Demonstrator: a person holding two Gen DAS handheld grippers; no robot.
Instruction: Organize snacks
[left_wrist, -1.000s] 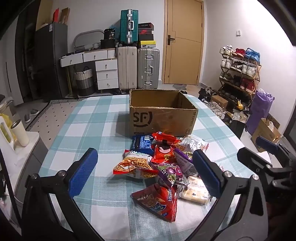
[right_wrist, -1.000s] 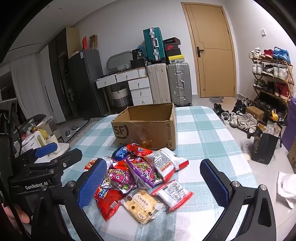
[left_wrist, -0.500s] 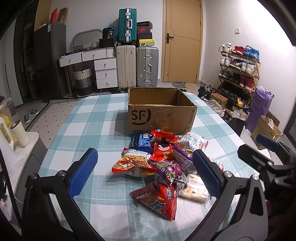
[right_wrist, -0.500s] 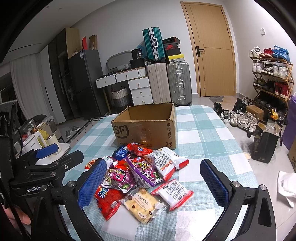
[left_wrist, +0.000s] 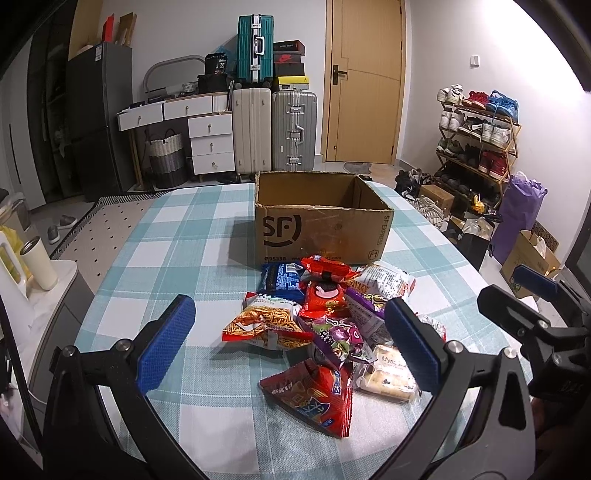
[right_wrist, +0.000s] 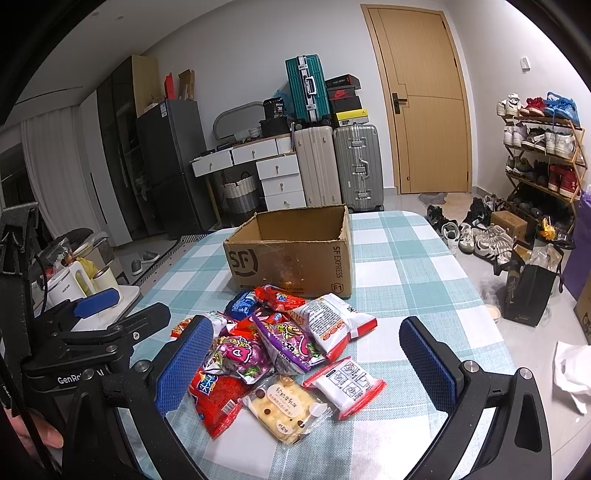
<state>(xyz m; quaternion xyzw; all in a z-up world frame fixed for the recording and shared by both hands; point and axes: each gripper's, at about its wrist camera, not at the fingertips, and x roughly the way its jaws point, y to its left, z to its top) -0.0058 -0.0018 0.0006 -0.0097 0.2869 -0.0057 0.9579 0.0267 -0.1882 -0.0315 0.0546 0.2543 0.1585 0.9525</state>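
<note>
Left wrist view shows both our left gripper (left_wrist: 288, 332) and right gripper (right_wrist: 303, 356) spread wide and empty above the overlapping snack pile (left_wrist: 325, 317), so closing straight down risks pinching two slippery packets together.

Snack packets (right_wrist: 280, 347) are heaped before a cardboard box (right_wrist: 295, 258) on the checked desk (right_wrist: 399, 280), framed by the right gripper (right_wrist: 303, 363), jaws wide.

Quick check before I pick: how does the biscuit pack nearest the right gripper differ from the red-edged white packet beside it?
The biscuit pack is clear film showing pale biscuits with dark dots; the white packet is opaque, printed with black diagrams and edged in red. The biscuit pack looks larger and lies nearer the camera; the white packet sits to its right. Both lie flat on the checked tablecloth at the front of the pile, ungrasped.
</note>
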